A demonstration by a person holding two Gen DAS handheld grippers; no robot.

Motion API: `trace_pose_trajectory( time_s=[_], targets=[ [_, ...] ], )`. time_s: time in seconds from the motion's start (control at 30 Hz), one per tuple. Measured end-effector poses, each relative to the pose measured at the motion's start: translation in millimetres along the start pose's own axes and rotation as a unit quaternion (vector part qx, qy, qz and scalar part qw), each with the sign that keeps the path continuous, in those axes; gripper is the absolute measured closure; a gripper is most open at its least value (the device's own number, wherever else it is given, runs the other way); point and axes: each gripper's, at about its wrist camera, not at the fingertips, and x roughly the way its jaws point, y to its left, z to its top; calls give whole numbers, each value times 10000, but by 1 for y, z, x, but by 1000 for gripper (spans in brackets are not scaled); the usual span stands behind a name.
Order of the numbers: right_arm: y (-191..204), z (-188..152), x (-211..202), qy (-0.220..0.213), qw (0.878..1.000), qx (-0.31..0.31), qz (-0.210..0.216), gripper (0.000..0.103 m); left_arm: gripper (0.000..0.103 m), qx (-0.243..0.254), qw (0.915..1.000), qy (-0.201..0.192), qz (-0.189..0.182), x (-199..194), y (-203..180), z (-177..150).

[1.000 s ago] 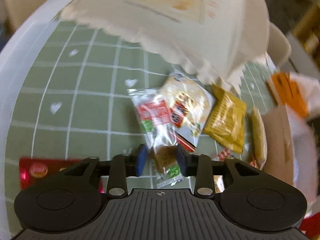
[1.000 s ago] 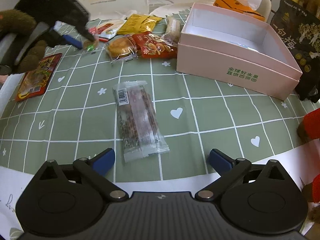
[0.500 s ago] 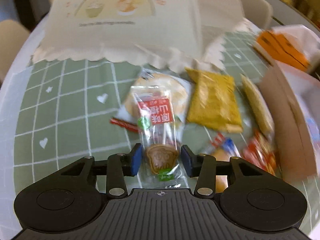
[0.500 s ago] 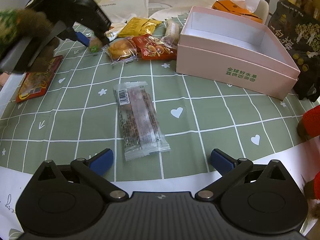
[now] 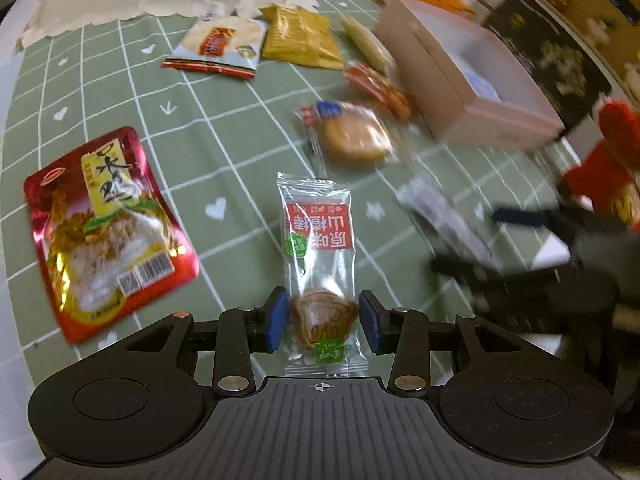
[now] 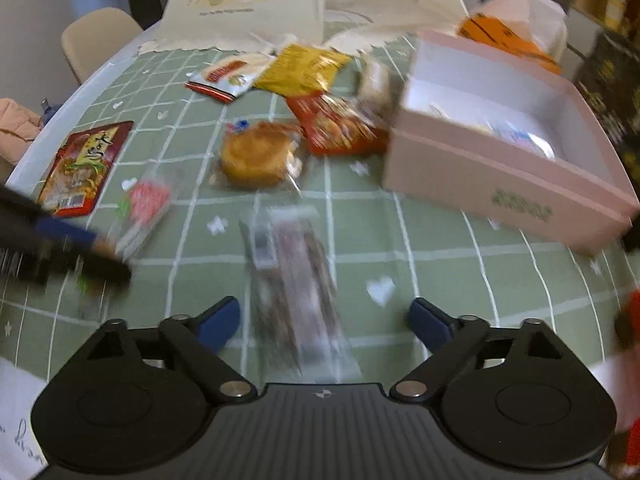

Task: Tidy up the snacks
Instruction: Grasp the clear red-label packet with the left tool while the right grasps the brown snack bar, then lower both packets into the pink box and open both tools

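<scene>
Swung away from the far cluster of packets, the left gripper now carries its small clear wrapper with a red label and a brown sweet inside above the open middle of the green grid-patterned tablecloth, its blue pads clamped on the sweet's two sides. Just left of it lies a shiny red foil pouch with a yellow label, flat on the cloth. Farther off rest a round golden cake in clear film, a yellow crinkled packet and a white packet with a red band. From the right wrist, the right gripper hangs low over a long clear-wrapped brownish bar that lies between its jaws; these have just been closing, yet the blue pads stand clear of the wrapper on both sides, so nothing is grasped. Beyond it to the right sits an open pale pink cardboard box with something pale and blurred inside. An orange-red snack bag lies just beside the box's left end.
</scene>
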Motion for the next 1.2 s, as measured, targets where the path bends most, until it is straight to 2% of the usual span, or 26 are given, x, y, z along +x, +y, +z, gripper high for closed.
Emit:
trace_pose_trajectory(
  time_s=[0.07,0.1,0.23,0.33,0.37,0.5,0.6,0.67,0.8,0.97,1.03,1.1,1.2],
  targets=[
    [9,7,-3,78,9996,-179,215,61,60,194,9998,-41,101,1,-6,-1],
    [13,8,-5,139,9992,-274,261,67,59,233,9996,-51,115,2,-8,0],
    [9,2,-12,320,9991,-203,193,68,59,388,9992,-89,66,7,-12,5],
    [-14,-8,-28,349,9993,150,36,68,60,760,9969,-18,210,11,-25,5],
    [-24,-11,-34,349,9990,280,-36,68,61,884,9960,55,150,11,-30,3],
    [-62,-21,-62,282,9957,801,-374,68,62,924,9934,330,-599,13,-48,-5],
    [-84,-21,-82,100,9923,1106,-552,68,62,1001,9904,266,-919,7,-69,0],
    [-94,-17,-95,-70,9902,1238,-643,68,62,1120,9879,59,-1073,-8,-83,19],
    [-105,0,-115,-432,9877,1312,-731,68,62,1323,9776,-843,-1401,-52,-110,84],
    [-111,20,-129,-747,9852,1360,-729,68,61,1207,9649,-1685,-1615,-70,-136,167],
    [-111,24,-129,-802,9845,1349,-785,68,60,902,9669,-1623,-1748,-55,-139,194],
    [-114,28,-128,-804,9838,1333,-889,68,60,557,9747,-1239,-1777,-30,-137,212],
    [-120,28,-128,-787,9829,1366,-949,68,60,491,9781,-1268,-1576,-13,-134,210]
  ],
)
